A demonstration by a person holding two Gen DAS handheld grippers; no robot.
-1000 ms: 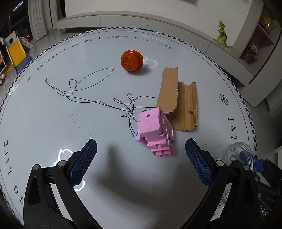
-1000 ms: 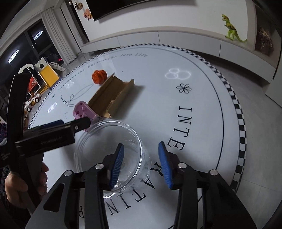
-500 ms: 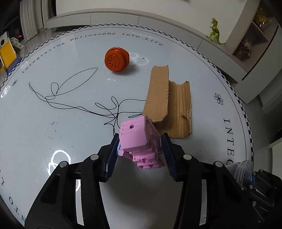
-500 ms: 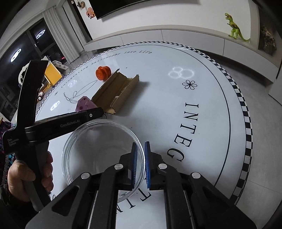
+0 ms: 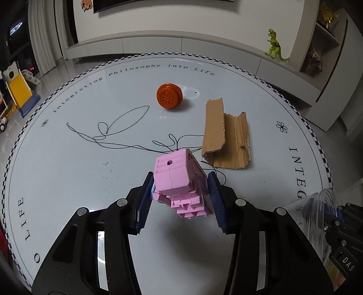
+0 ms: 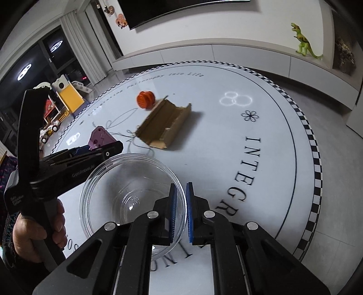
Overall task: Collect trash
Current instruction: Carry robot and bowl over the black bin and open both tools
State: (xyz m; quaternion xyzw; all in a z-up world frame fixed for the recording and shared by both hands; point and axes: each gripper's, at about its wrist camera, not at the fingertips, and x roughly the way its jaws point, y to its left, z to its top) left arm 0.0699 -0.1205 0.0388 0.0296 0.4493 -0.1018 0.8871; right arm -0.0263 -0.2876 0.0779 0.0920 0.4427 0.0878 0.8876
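Just in front of the torn brown cardboard piece (image 5: 226, 136), the left gripper (image 5: 180, 195) squeezes the pink blocky plastic toy (image 5: 180, 181) between its blue pads. The right gripper (image 6: 180, 213) pinches the clear round plastic bowl (image 6: 133, 204) by its rim. The round white table (image 6: 261, 158) past the cardboard is bare up to its checkered edge.

The round white table (image 5: 68, 172) had a checkered rim and black lettering. Behind it a low white cabinet (image 6: 226, 54) ran along the white wall (image 5: 181, 20). A green toy dinosaur (image 6: 304, 42) stood on it. At the left were grey curtains (image 6: 74, 50), dark windows (image 6: 27, 68) and a yellow toy slide (image 5: 19, 90). The floor (image 6: 335, 177) was grey.
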